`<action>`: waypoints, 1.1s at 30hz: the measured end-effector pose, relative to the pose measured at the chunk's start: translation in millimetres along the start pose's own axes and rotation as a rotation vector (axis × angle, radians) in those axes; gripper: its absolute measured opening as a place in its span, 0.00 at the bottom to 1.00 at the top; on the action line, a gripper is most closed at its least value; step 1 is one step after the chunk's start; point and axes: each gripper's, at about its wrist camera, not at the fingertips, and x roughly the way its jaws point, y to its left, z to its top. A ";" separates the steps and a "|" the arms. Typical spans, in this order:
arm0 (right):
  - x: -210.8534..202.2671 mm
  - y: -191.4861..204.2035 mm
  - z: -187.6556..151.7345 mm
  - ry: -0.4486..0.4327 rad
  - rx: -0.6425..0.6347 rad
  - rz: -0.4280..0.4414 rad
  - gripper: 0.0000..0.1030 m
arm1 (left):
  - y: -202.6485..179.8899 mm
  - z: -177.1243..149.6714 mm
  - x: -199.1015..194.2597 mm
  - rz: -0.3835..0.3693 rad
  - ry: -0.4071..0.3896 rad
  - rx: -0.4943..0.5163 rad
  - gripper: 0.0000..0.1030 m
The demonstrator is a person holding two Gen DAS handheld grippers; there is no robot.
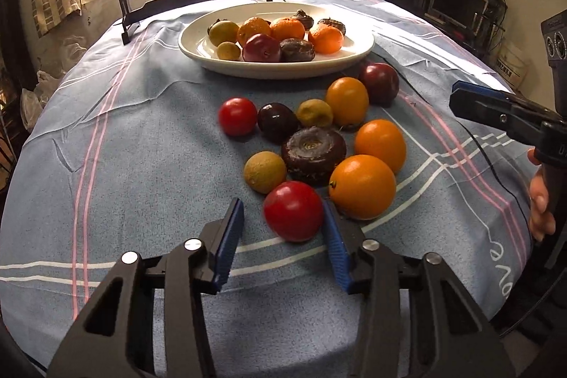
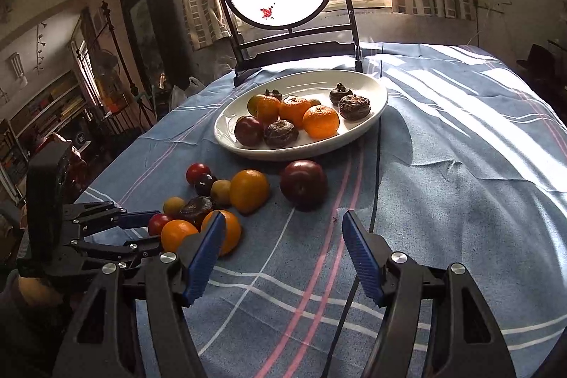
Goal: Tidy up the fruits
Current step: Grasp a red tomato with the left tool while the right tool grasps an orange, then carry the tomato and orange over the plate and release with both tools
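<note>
At the bottom of the left wrist view we see our left gripper (image 1: 281, 238) partly open around a red tomato (image 1: 293, 210): the right blue pad (image 1: 335, 245) sits against the fruit, while a gap shows between the left pad and it, so nothing is clamped. In the right wrist view our right gripper (image 2: 283, 252) stands open over bare blue tablecloth (image 2: 443, 201), holding nothing. An orange (image 1: 362, 186) lies just right of the tomato, partly behind the pad. Past it the loose fruits cluster mid-frame, and the white plate (image 1: 198, 50) of fruit sits toward the upper middle. Some plate fruits hide behind others. White lettering on the cloth at the right edge is cut off and unreadable.
</note>
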 end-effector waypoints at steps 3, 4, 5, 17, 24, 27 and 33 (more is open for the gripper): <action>2.0 3.3 -0.6 0.014 -0.021 0.016 0.58 | -7.8 -4.8 -4.3 -0.009 -0.016 0.029 0.29; 2.1 5.9 -1.4 0.019 -0.033 0.024 0.55 | -8.1 -7.2 -7.6 -0.026 -0.024 0.025 0.29; 2.7 8.7 -1.9 0.024 -0.048 0.030 0.54 | -6.5 -9.4 -11.9 -0.045 -0.032 0.013 0.29; 38.8 59.0 -1.8 0.166 -0.200 0.010 0.41 | 18.3 -24.5 -43.2 -0.094 -0.066 -0.090 0.30; 60.4 55.4 3.9 0.261 -0.113 0.049 0.33 | 25.8 -26.7 -46.4 -0.101 -0.084 -0.111 0.30; 46.6 46.3 5.3 0.178 -0.055 0.049 0.33 | 28.2 -27.1 -46.8 -0.106 -0.090 -0.120 0.30; 17.5 33.8 2.9 0.083 -0.006 0.117 0.33 | 28.9 -21.5 -50.6 -0.119 -0.107 -0.121 0.30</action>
